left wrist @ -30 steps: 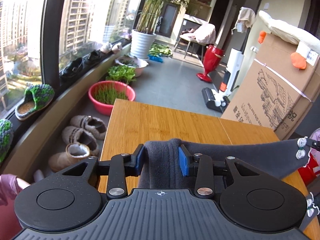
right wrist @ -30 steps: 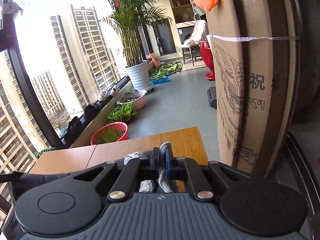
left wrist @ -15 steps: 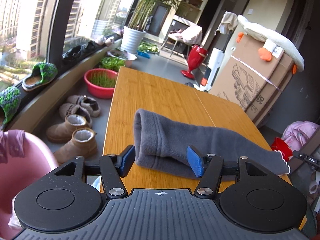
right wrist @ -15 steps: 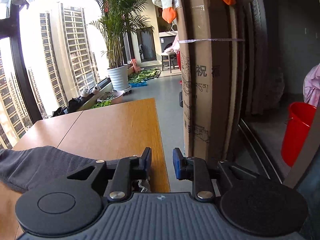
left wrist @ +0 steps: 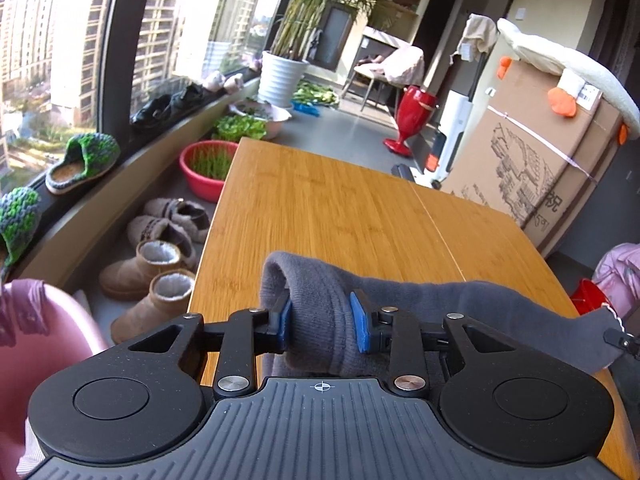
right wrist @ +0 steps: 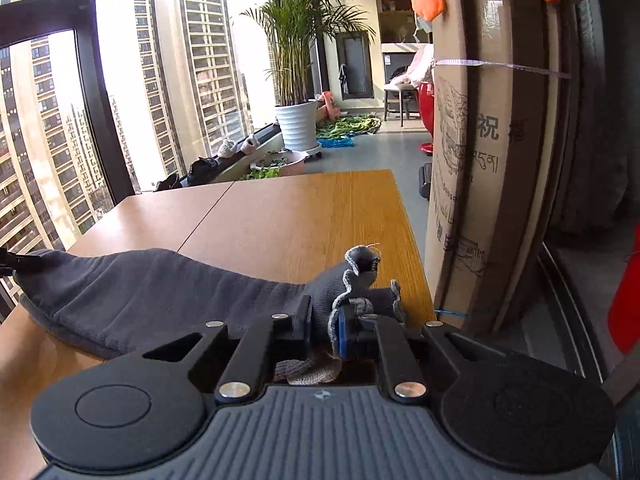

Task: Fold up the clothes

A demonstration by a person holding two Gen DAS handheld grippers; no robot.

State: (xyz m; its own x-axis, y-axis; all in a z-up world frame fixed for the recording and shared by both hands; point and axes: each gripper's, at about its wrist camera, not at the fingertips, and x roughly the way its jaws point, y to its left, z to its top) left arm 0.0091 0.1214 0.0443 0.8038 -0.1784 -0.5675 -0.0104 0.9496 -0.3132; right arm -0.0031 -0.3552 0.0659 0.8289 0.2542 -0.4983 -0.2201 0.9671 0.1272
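The near part of the grey garment (left wrist: 420, 300) is hidden behind the left gripper (left wrist: 322, 318) body. The table (right wrist: 288, 216) beneath the cloth is covered. A pink chair (left wrist: 48, 344) is cut off at the left edge.

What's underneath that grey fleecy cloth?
The grey fleece garment lies on the orange bamboo tabletop; bare wood shows around it. Anything beneath the cloth itself is covered and cannot be seen.

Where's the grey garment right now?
The grey garment lies along the wooden table's near edge, stretched between the left gripper and right gripper.
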